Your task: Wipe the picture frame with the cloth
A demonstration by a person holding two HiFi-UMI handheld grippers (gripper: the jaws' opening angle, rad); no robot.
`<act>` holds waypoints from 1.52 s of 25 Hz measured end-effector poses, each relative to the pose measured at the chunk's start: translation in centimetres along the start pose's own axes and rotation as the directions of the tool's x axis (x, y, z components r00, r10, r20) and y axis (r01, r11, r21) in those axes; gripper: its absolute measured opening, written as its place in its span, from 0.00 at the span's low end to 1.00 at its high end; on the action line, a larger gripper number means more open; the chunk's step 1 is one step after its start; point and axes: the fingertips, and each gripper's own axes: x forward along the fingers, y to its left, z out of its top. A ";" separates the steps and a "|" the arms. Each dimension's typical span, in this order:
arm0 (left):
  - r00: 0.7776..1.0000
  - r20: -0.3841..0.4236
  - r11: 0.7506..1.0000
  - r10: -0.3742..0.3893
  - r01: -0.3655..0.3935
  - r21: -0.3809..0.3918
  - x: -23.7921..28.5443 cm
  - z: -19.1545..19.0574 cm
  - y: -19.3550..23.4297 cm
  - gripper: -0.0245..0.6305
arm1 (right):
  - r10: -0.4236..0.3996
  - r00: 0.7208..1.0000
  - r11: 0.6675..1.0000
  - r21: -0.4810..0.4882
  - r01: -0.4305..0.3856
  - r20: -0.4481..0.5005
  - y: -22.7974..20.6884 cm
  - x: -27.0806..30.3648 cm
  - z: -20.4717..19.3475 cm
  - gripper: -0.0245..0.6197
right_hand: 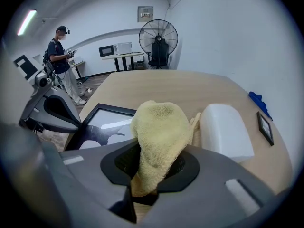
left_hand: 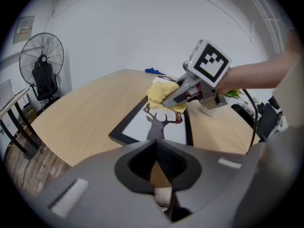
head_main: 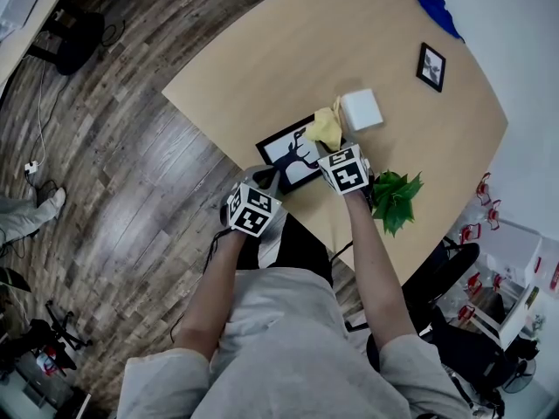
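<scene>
The black picture frame (head_main: pixel 293 157) with a deer silhouette lies flat near the table's front edge; it also shows in the left gripper view (left_hand: pixel 154 123) and the right gripper view (right_hand: pixel 102 125). My right gripper (head_main: pixel 329 143) is shut on the yellow cloth (head_main: pixel 325 127), which rests on the frame's far right corner. The cloth (right_hand: pixel 159 132) bulges up out of the jaws of the right gripper (right_hand: pixel 152 172). My left gripper (head_main: pixel 268 180) sits at the frame's near edge. Its jaws look shut with nothing between them (left_hand: pixel 158 169), the frame lying just ahead.
A white box (head_main: pixel 361 109) stands just beyond the cloth. A green plant (head_main: pixel 395 197) sits right of my right hand at the table edge. A small black frame (head_main: pixel 431 66) and a blue cloth (head_main: pixel 439 11) lie farther back. A person (right_hand: pixel 61 56) stands across the room.
</scene>
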 end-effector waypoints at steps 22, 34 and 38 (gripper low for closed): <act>1.000 0.010 1.000 -0.003 0.003 0.006 0.0 -0.1 0.1 0.12 | 0.077 0.997 0.995 -0.059 -0.078 -0.011 8.4 0.0 1.0 0.17; 1.000 0.002 0.998 -0.016 0.016 0.065 0.0 -0.1 0.1 0.12 | 0.193 0.981 0.978 -0.077 -0.194 -0.017 11.7 0.0 1.3 0.17; 1.000 0.004 0.997 -0.019 0.018 0.077 0.0 -0.1 0.1 0.12 | 0.197 0.980 0.975 -0.101 -0.199 -0.028 12.6 -0.4 0.8 0.17</act>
